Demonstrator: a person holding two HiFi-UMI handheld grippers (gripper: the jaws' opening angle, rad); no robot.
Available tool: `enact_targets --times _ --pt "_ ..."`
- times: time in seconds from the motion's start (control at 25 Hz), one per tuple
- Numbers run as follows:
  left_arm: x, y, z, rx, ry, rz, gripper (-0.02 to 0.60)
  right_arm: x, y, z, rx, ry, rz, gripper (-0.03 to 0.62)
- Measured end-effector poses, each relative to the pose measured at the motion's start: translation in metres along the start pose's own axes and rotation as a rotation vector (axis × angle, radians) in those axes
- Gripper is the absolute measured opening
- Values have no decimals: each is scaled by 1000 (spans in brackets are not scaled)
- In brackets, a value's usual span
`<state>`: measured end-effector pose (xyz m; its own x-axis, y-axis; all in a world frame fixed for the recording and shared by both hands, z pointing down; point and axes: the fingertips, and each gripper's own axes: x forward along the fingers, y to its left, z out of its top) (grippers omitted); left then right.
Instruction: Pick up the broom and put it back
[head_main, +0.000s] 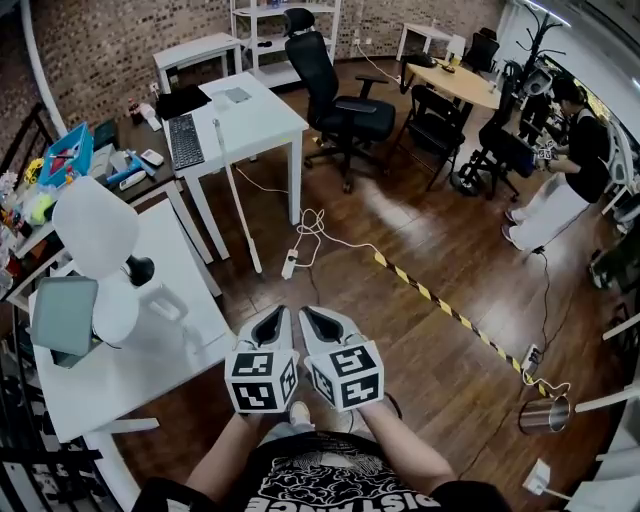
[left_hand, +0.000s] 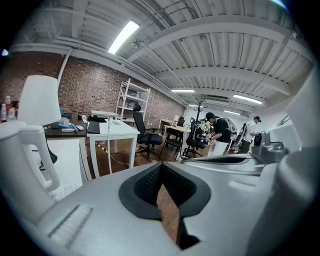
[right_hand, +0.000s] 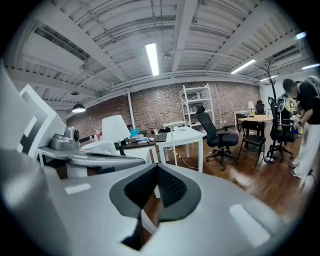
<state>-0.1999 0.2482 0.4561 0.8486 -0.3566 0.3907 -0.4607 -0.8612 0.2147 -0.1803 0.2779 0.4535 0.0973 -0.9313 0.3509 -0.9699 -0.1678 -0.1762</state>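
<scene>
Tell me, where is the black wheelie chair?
In the head view the black office chair stands top centre on the wooden floor, just right of the white table.

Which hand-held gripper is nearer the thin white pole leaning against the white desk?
Left. In the head view the left hand-held gripper sits just below the foot of the pole. The right hand-held gripper is beside it, on the side away from the pole. Neither touches it.

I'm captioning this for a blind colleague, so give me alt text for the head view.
The left gripper and right gripper are held side by side, shut and empty, above a wooden floor. Ahead, a thin white pole stands against a white desk with a keyboard.
</scene>
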Motion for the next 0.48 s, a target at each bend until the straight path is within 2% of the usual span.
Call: enact_targets --times 0.28,0.48 --pt "30 12 11 -11 2 -2 5 27 -21 5 28 5 -3 0" --pt "55 20 19 -11 7 39 5 48 -45 13 37 -1 28 0"
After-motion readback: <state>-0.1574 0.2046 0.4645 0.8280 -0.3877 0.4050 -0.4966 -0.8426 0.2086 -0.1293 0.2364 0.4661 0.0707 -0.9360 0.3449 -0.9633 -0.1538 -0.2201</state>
